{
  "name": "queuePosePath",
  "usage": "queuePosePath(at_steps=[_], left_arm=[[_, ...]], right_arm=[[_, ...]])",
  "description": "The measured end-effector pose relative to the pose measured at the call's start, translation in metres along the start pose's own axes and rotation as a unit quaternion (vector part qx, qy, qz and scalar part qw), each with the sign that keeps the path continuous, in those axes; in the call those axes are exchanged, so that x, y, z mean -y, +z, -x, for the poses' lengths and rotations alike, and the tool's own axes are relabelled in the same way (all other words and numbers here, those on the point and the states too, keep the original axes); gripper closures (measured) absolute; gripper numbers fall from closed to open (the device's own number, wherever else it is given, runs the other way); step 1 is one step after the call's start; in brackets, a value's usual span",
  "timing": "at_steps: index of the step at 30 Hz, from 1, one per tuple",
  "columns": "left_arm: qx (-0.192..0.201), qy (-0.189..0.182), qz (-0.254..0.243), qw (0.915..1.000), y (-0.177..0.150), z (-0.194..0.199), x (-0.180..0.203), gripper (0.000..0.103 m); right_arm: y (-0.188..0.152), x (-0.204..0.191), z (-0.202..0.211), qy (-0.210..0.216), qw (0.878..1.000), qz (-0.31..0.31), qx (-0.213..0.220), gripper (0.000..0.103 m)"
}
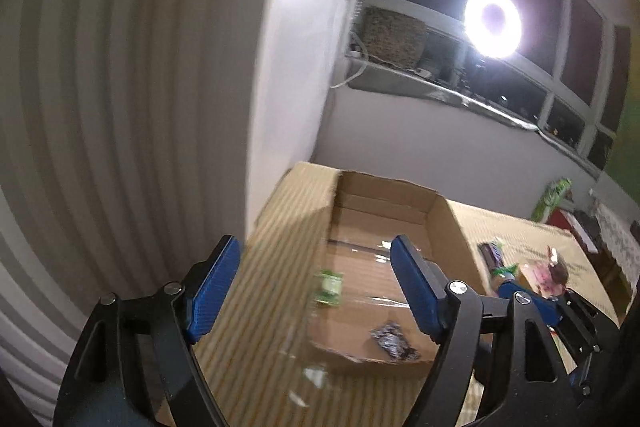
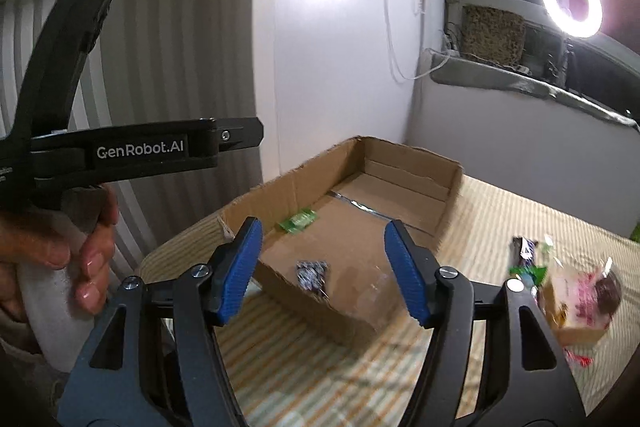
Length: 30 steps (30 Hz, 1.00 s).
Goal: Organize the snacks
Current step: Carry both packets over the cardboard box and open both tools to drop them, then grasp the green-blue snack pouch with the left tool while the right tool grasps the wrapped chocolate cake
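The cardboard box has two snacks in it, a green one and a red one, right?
Almost. The cardboard box does hold two snacks, but beside the green packet lies a dark, silvery packet, not a red one. The right wrist view shows it.

Both wrist views (tilted downward) share the cardboard box (image 1: 384,211).

blurred: green packet (image 1: 330,287) | cut off: snack pile (image 2: 576,291)

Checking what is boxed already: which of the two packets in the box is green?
The green packet lying farther back in the cardboard box; the other, near the front wall, is a dark patterned packet.
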<state>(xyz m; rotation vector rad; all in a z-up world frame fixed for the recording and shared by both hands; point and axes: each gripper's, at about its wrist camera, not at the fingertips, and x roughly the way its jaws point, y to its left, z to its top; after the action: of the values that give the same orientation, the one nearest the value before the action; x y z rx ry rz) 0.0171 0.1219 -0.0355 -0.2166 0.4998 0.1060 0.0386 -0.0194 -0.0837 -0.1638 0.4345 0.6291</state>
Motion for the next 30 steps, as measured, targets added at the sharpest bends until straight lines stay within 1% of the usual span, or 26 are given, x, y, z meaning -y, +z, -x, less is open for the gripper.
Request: queuePosePath(at_steps=[3,5,10,14,17,20,24,27,30], left_arm=[[-0.001,-0.011,-0.021,0.9997,-0.002,0.003,0.023,0.026],[-0.006,-0.019,-0.039,0.9991,-0.006,0.003,0.042,0.023],[-0.026,-0.053,-0.087,0.9944,-0.021,-0.001,0.095,0.023],[-0.048,-0.099,-0.132,0.9851,-0.04,-0.006,0.145,0.023],[-0.064,-0.125,-0.156,0.9777,-0.052,-0.005,0.17,0.023],[-0.071,-0.145,-0.176,0.971,-0.062,0.0,0.188,0.023],[-0.081,-0.15,-0.188,0.9673,-0.07,0.002,0.197,0.023],[-0.09,-0.152,-0.194,0.965,-0.077,0.003,0.197,0.023],[-0.098,-0.152,-0.199,0.9632,-0.086,0.003,0.199,0.023]], right_arm=[[-0.013,0.017,0.019,-0.018,1.0,-0.016,0.005,0.034],[-0.024,0.033,0.034,-0.035,0.999,-0.032,0.006,0.033],[-0.06,0.084,0.076,-0.102,0.991,-0.084,-0.002,0.03],[-0.089,0.12,0.106,-0.161,0.98,-0.118,-0.021,0.029],[-0.105,0.136,0.124,-0.187,0.972,-0.142,-0.029,0.029],[-0.109,0.14,0.133,-0.196,0.97,-0.143,-0.03,0.029],[-0.105,0.14,0.136,-0.195,0.97,-0.141,-0.024,0.028],[-0.107,0.138,0.137,-0.193,0.971,-0.139,-0.022,0.018],[-0.11,0.138,0.132,-0.188,0.971,-0.145,-0.03,0.016]])
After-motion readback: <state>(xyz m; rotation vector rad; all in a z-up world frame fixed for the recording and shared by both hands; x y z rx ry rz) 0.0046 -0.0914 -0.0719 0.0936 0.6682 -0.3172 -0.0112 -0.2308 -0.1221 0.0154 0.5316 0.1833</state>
